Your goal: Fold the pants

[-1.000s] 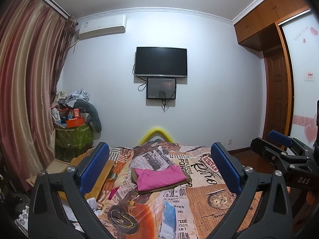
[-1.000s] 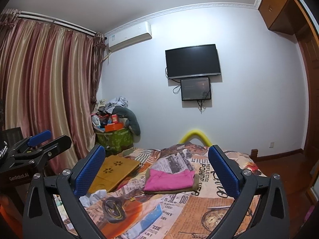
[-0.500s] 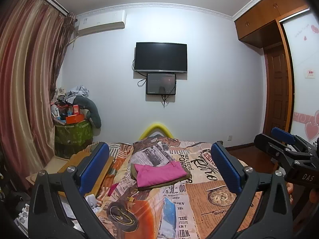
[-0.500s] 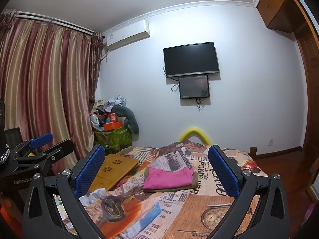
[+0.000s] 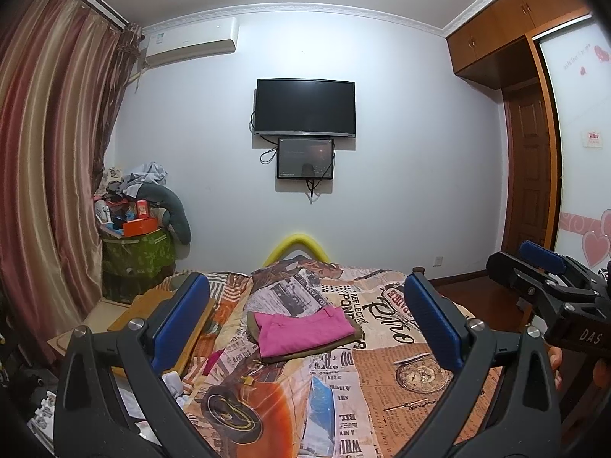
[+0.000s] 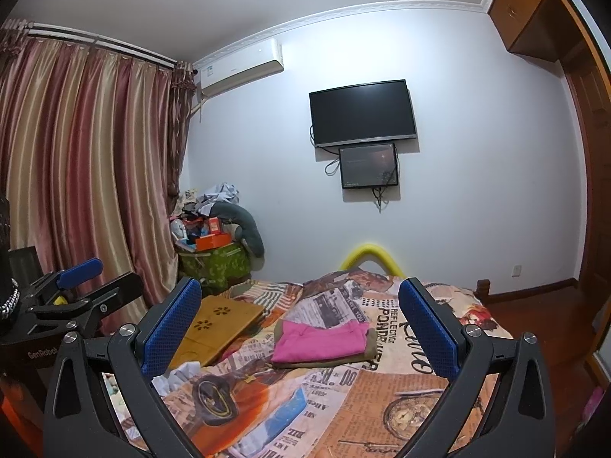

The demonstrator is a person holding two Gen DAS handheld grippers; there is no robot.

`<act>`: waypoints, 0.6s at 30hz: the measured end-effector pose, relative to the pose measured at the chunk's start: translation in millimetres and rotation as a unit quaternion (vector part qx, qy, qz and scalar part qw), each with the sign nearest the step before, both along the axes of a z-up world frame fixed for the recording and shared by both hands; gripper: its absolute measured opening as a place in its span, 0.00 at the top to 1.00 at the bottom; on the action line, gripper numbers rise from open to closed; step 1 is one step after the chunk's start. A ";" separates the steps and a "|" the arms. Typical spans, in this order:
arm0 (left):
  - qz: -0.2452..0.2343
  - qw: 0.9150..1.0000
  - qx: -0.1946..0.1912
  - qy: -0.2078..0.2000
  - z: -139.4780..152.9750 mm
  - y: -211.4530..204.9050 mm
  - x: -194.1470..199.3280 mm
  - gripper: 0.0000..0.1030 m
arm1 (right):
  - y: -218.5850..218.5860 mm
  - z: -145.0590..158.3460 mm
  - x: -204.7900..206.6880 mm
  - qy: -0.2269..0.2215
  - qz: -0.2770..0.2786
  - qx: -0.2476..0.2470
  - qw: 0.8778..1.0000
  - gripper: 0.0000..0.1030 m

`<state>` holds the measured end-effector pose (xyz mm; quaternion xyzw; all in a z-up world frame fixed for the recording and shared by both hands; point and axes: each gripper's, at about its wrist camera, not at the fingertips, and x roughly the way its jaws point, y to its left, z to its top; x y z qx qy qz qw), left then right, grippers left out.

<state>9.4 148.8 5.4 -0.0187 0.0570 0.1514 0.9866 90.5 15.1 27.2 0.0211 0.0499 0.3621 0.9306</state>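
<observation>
Pants (image 5: 303, 328), bright pink and already folded into a flat rectangle, are lying on top of a second folded olive-brown garment (image 5: 353, 337) whose edges are showing around them. Both are resting near the middle of the bed (image 5: 385, 378), on a bedspread printed with newspaper text, a pocket watch and an orange car. In the right wrist view the same pink pants (image 6: 319, 341) are sitting on the olive-brown garment (image 6: 372, 345), well apart from either tool.

To the left of the stack a wooden lap tray (image 6: 217, 324) is lying tilted on the bed's edge, with crumpled white paper (image 6: 179, 376) just in front of it. A yellow curved bar (image 5: 298, 246) is rising behind the far end of the bed.

The left gripper (image 5: 305, 324) is hovering above the near part of the bed with its jaws spread wide and holding nothing; its blue pads (image 5: 179, 320) are framing the stack from a distance. The right gripper (image 6: 301, 330) is likewise hanging in the air, jaws released and empty, and it is also showing at the right edge of the left wrist view (image 5: 546, 278).

On the far wall a dark television (image 5: 305, 107) is hanging above a smaller screen (image 5: 305, 158), with an air conditioner (image 5: 191, 40) near the striped curtains (image 6: 88, 175). A green box piled with clutter (image 5: 135, 252) is standing in the corner.
</observation>
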 end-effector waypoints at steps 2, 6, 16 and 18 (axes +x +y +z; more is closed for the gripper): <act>-0.002 1.000 -0.001 0.001 -0.1 0.5 0.7 0.00 | -0.8 -0.5 -0.4 -0.001 -0.003 -0.001 1.000 0.00; -0.002 1.000 0.000 0.001 0.2 -0.4 1.1 0.00 | -2.5 0.4 -0.5 0.002 -0.001 0.004 1.000 0.00; -0.005 1.000 0.010 0.002 0.6 1.6 3.0 0.00 | -2.7 -0.2 -1.3 0.005 -0.004 0.005 1.000 0.00; -0.006 1.000 0.009 0.002 0.2 1.9 2.9 0.00 | -2.5 -0.2 -1.4 0.004 -0.004 0.005 1.000 0.00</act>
